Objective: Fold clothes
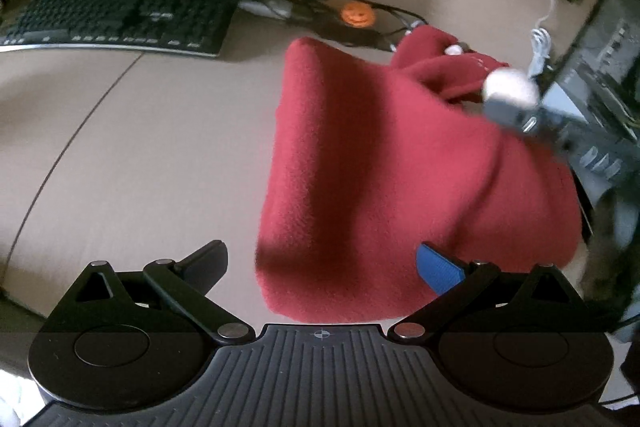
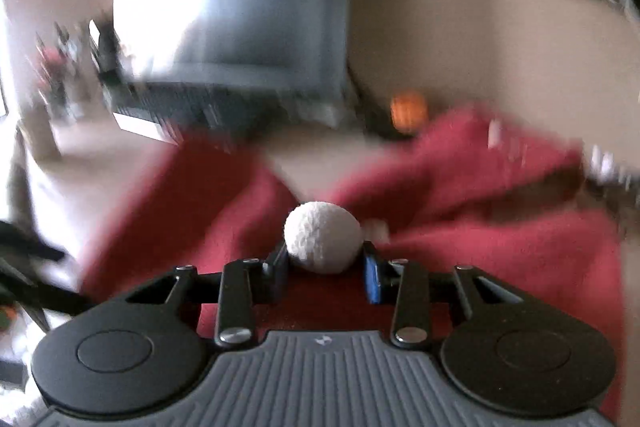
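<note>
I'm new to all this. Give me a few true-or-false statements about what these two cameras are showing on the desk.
1. The left gripper is open and holds nothing. True.
2. The right gripper is closed on a white fuzzy pom-pom ball. True.
3. The red fleece garment is blue. False: it is red.
4. A small orange pumpkin figure sits behind the garment. True.
5. The black computer keyboard lies on top of the garment. False: it lies apart, on the beige desk.
</note>
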### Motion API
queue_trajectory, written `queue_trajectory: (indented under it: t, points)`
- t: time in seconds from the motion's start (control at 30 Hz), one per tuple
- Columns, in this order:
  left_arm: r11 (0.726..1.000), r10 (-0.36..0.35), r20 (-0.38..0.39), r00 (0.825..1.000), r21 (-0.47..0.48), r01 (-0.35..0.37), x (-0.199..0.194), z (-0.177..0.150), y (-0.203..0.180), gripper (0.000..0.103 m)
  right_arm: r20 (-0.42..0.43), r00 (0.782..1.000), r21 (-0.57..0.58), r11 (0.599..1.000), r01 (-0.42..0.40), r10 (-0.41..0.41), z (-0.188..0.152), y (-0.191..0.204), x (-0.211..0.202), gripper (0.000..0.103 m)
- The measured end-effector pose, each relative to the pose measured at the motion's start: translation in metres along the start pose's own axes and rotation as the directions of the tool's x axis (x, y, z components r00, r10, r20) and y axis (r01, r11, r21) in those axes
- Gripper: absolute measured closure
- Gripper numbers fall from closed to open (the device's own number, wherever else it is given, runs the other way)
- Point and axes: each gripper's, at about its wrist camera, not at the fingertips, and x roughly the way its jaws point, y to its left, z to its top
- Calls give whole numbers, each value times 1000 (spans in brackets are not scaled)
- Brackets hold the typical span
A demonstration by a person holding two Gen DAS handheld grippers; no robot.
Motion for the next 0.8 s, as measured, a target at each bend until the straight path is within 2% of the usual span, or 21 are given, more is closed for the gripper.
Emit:
queue_trajectory:
  t: [0.03, 0.07, 0.13, 0.2, 0.3, 0.4, 0.47, 0.5, 0.57, 0.63, 0.7, 0.73, 0.77, 0.8]
  points:
    - [1000, 2, 9, 1000, 5, -2, 0, 3, -1, 0, -28, 1000, 2, 1000, 2, -2, -3, -3, 7, 63]
    - [1000, 3, 18, 1000, 9, -3, 0, 7, -2, 0, -12, 1000, 9, 1000, -19, 19, -1, -6, -2, 60]
    - [1000, 6, 37, 999, 19, -7, 0, 14, -4, 0, 28, 998, 18, 998, -52, 51, 3, -12, -21, 40]
    - [1000, 9, 55, 998, 28, -10, 1, 20, -6, 0, 101, 995, 19, 1000, -23, 21, 9, -25, -45, 31]
    - [999, 12, 83, 996, 41, -16, 1, 30, -9, 0, 157, 982, 65, 993, 98, -107, 17, -59, -67, 30]
    - [998, 26, 114, 993, 59, -33, 6, 43, -10, 0, 139, 955, 166, 957, 239, -262, 17, -102, -67, 30]
    - [995, 51, 140, 989, 77, -63, 17, 57, -8, 0, 93, 959, 292, 928, 231, -267, 11, -137, -60, 30]
    - [993, 64, 153, 986, 86, -78, 22, 63, -7, 0, 72, 968, 353, 913, 202, -242, 8, -152, -53, 32]
    - [998, 33, 131, 991, 56, -41, 36, 75, 3, 1, 42, 987, 441, 889, 122, -156, 1, -173, -42, 51]
    - [1000, -27, 106, 994, 17, 25, 51, 84, 11, 1, 28, 994, 443, 893, 79, -101, -2, -173, -36, 71]
    - [998, -58, 98, 994, 5, 58, 62, 86, 13, 3, 40, 994, 385, 920, 75, -98, 1, -160, -44, 80]
    - [998, -63, 104, 993, 3, 63, 60, 87, 12, 22, 46, 994, 355, 932, 74, -96, 2, -154, -48, 89]
    - [998, -67, 110, 992, 0, 68, 57, 87, 11, 43, 55, 994, 330, 941, 70, -93, 4, -149, -54, 91]
    - [997, -72, 117, 990, -3, 73, 55, 88, 10, 75, 70, 994, 314, 948, 60, -86, 7, -146, -63, 91]
